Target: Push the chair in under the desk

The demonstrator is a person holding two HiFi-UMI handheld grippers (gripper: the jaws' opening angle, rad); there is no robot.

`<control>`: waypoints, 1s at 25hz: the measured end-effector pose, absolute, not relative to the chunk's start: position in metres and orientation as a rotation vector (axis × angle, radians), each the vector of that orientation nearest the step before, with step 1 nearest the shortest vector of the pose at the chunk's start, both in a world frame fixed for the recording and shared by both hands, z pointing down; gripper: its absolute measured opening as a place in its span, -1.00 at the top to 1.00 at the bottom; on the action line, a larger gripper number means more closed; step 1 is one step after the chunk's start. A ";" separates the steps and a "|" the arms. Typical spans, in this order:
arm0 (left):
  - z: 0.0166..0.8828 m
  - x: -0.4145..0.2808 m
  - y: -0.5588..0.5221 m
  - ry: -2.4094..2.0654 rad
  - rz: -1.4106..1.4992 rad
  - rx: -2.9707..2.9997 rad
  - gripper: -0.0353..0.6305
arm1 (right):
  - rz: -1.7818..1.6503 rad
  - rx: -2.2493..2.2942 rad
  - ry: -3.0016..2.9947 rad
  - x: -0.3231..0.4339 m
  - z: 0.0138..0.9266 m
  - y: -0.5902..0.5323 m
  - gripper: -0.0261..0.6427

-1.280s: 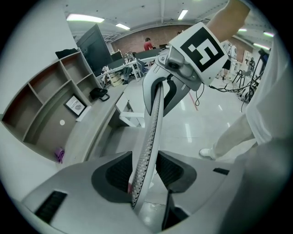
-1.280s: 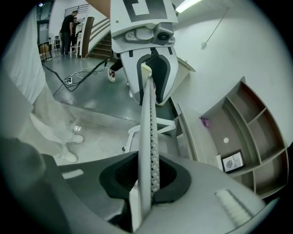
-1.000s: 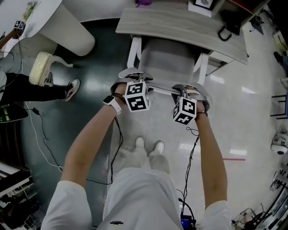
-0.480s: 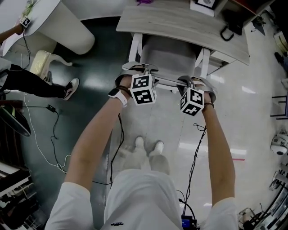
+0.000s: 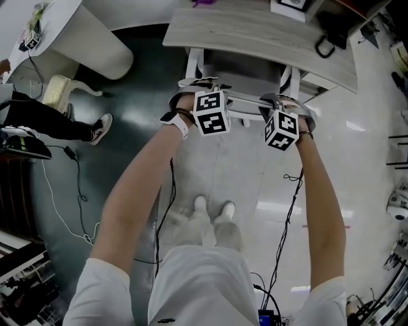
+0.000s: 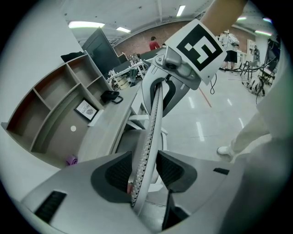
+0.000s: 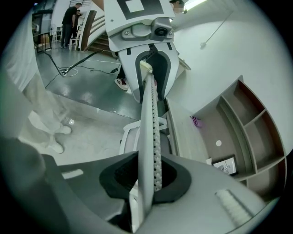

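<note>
The grey chair [image 5: 245, 69] stands with most of its seat beneath the light wood desk [image 5: 255, 32]. Only its thin perforated backrest [image 5: 245, 109] and white arm frames show. My left gripper [image 5: 194, 89] is shut on the backrest's left end, and the mesh edge [image 6: 151, 132] runs between its pads [image 6: 120, 171]. At the right end my right gripper [image 5: 288, 105] is shut on the same backrest [image 7: 149, 119], with both pads pressed on it. Each gripper view shows the other gripper clamped farther along the edge.
On the desk are a shelf unit [image 6: 59, 100], a framed picture [image 5: 287, 7], a black item [image 5: 328, 38] and a small purple thing [image 5: 204, 3]. A white round table [image 5: 83, 32], a cream chair [image 5: 57, 95], a seated person's legs [image 5: 51, 130] and floor cables [image 5: 70, 191] lie at the left.
Both grippers have moved forward toward the desk with the backrest in them. The chair seat has slid farther beneath the desktop.
</note>
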State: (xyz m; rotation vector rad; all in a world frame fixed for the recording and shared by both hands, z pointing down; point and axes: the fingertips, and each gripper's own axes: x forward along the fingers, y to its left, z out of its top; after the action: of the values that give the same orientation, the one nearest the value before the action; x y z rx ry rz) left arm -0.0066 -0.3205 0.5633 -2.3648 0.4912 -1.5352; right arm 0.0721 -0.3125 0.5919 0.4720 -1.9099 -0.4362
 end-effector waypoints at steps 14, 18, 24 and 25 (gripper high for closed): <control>0.562 -0.009 -0.367 0.478 -1.554 -2.362 0.37 | -0.472 0.510 -1.889 0.069 0.591 -0.358 0.73; 0.564 -0.006 -0.383 0.483 -1.511 -2.339 0.37 | -0.452 0.505 -1.885 0.073 0.593 -0.371 0.73; 0.563 -0.006 -0.396 0.479 -1.468 -2.331 0.37 | -0.418 0.503 -1.889 0.073 0.593 -0.386 0.74; 0.564 -0.005 -0.395 0.463 -1.470 -2.337 0.38 | -0.410 0.498 -1.888 0.074 0.595 -0.385 0.74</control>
State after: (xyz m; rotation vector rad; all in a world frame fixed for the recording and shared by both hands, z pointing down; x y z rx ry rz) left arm -0.0048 -0.3953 0.5636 -2.3368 0.4632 -1.4704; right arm 0.0741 -0.3855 0.5946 0.4977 -1.8884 -0.4104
